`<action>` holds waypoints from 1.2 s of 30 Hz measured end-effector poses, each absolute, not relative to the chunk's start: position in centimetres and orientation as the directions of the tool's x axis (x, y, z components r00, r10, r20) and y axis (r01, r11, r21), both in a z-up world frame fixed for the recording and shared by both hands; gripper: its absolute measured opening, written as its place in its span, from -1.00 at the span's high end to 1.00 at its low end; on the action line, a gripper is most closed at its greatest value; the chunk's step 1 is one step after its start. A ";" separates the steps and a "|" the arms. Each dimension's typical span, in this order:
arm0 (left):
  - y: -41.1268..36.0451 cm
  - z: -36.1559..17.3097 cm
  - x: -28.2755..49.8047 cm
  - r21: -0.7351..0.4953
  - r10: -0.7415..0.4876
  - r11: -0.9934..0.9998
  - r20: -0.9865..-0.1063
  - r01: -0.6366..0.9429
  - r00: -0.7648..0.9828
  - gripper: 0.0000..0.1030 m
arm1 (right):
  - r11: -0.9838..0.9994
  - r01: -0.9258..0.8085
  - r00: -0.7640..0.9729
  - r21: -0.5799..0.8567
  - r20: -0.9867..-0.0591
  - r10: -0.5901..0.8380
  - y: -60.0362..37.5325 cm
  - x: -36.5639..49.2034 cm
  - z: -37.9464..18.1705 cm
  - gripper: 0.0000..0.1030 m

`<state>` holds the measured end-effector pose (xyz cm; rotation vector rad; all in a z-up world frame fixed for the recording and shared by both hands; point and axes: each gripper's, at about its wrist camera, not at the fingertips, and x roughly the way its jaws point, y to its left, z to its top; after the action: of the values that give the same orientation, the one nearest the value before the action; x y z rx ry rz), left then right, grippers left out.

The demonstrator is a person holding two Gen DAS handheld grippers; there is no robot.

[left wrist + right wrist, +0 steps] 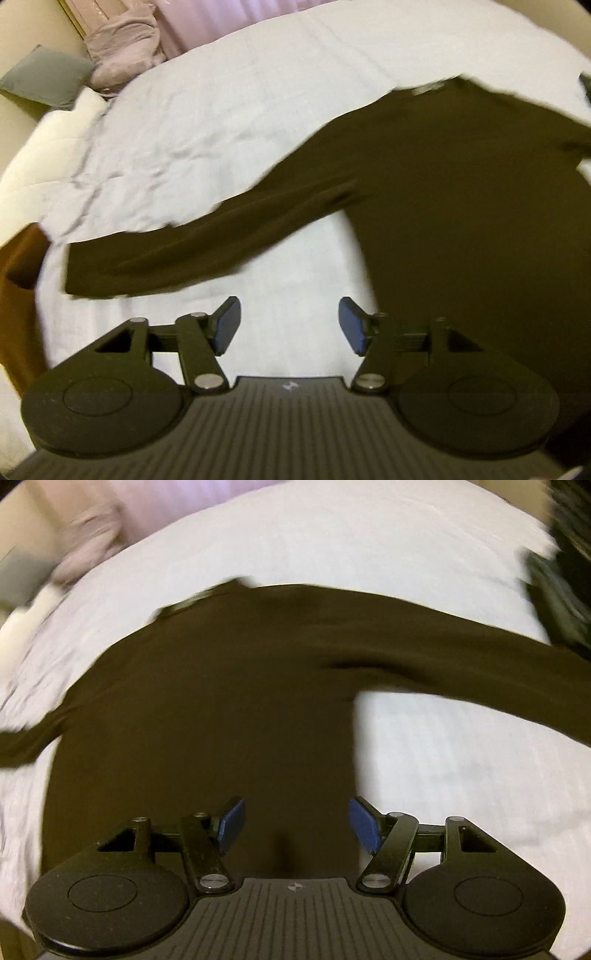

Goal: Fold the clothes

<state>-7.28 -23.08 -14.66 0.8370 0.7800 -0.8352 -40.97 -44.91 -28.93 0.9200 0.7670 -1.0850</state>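
hovering w/ both jaws wide, nothing held: left gripper point(290, 325) over bare sheet, right gripper point(296, 825) over the hem. dark long-sleeve top point(221, 701) lies flat on the white bed point(221, 129), sleeves out. looks soft, light, floppy; prob pinch a sleeve cuff point(85, 269) or shoulder edge.

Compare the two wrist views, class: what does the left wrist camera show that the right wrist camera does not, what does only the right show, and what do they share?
Only the left wrist view shows one sleeve's cuff end, a grey pillow, a crumpled pinkish cloth and the open left gripper over bare sheet. Only the right wrist view shows the other sleeve stretching right, and the open right gripper above the shirt's lower body. Both show the dark long-sleeved shirt spread flat on the white bed, held by neither gripper.
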 end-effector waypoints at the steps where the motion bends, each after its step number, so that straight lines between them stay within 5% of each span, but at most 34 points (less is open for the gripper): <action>1: -21.7 -15.0 -5.3 0.335 -0.304 0.388 -0.833 0.859 0.462 -0.15 | 0.200 0.953 0.292 0.229 -0.873 -0.391 -44.2 -38.7 -28.6 -0.27; 6: -15.4 -14.8 3.5 0.430 -0.313 0.287 -0.802 0.856 0.508 -0.15 | 0.118 0.973 0.231 0.201 -0.900 -0.370 -40.2 -29.8 -28.2 -0.27; 11: -11.5 -14.2 7.3 0.391 -0.325 0.282 -0.820 0.876 0.470 -0.19 | 0.024 0.979 0.201 0.203 -0.941 -0.274 -37.5 -25.2 -28.0 -0.27; 16: -11.2 -15.3 2.9 0.308 -0.368 0.156 -0.863 0.938 0.345 -0.20 | 0.002 0.992 0.122 0.124 -0.968 -0.219 -34.3 -26.1 -28.1 -0.27; 22: -12.7 -16.1 -4.6 0.213 -0.408 -0.022 -0.894 0.977 0.185 -0.21 | -0.245 0.965 0.048 0.092 -0.982 -0.182 -27.4 -32.4 -28.1 -0.27; 36: -11.6 -16.1 -16.0 0.217 -0.378 -0.080 -0.910 0.973 0.172 -0.23 | -0.434 0.880 0.121 0.194 -0.974 -0.190 -17.6 -44.0 -28.5 -0.27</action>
<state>-15.99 -11.65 -16.06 1.0971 0.7273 -1.3016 -43.98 -17.55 -28.51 1.4853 0.7109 -1.4793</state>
